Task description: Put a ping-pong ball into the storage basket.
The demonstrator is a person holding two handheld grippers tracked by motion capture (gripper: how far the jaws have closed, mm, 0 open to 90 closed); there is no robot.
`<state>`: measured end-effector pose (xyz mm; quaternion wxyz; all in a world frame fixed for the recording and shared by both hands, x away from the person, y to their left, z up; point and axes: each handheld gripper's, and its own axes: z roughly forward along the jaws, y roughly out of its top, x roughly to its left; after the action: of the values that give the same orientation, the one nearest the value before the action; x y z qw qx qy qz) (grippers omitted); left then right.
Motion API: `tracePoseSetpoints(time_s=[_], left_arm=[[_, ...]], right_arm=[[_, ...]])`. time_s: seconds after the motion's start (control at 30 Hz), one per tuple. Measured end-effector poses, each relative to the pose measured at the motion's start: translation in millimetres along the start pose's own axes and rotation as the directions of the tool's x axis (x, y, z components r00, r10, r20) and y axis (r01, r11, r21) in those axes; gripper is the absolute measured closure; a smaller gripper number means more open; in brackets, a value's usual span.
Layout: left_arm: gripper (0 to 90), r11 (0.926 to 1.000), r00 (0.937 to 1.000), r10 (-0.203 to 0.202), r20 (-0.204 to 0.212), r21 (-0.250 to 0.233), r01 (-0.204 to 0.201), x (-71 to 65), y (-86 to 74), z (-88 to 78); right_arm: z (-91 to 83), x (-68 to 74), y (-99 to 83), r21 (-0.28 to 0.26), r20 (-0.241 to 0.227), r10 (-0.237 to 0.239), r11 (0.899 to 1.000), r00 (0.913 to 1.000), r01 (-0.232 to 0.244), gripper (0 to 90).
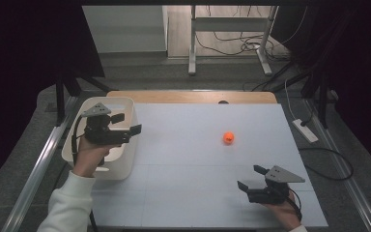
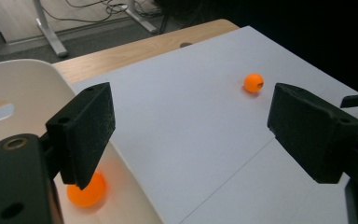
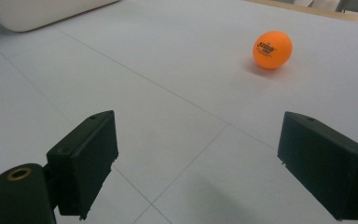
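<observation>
the white table point(image 1: 188, 193) spreads under and ahead of both grippers, with a strip of bare wood showing along its far edge. the white bin point(image 1: 125, 145) sits at the table's left edge, and the left gripper point(image 1: 128, 123) hangs right over it, its body above the bin's opening and its jaws reaching out past the bin's inner wall toward the middle of the table. those jaws stand wide apart with nothing between them; in the left gripper view the pale bin wall point(image 2: 23, 88) curves below and behind the left-hand jaw. the right gripper point(image 1: 251, 178) sits low at the near right corner of the table, held in a hand, jaws likewise spread wide and empty, pointing across the surface toward the bin. an orange ball point(image 1: 228, 137) lies on the bare table, well apart from both grippers: it is beyond the right gripper's open jaws and off toward its right-hand jaw in the right gripper view point(image 3: 272, 49), and far out ahead of the left gripper, nearer its right-hand jaw, in the left gripper view point(image 2: 253, 83). a second orange ball point(image 2: 86, 189) rests on the floor of the bin, just under the left gripper's left-hand jaw, which partly covers it from above.
</observation>
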<state>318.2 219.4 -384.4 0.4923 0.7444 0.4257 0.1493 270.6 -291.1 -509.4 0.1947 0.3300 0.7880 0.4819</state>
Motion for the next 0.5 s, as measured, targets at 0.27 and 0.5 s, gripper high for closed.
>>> tracePoseSetpoints(time_s=[0.27, 0.5], left_arm=[[16.2, 0.9999, 0.9992, 0.016, 0.037, -0.003, -0.016, -10.9, -1.9, 4.1], [16.2, 0.9999, 0.9976, 0.016, 0.068, 0.004, -0.016, -18.3, -3.4, 14.7]], right_arm=[[3.0, 1.1, 2.0, 0.000, -0.006, -0.011, 1.000, 0.9999, 0.011, 12.0], [4.3, -0.6, 3.7, -0.004, -0.001, -0.007, 1.000, 1.0000, 0.007, 12.0]])
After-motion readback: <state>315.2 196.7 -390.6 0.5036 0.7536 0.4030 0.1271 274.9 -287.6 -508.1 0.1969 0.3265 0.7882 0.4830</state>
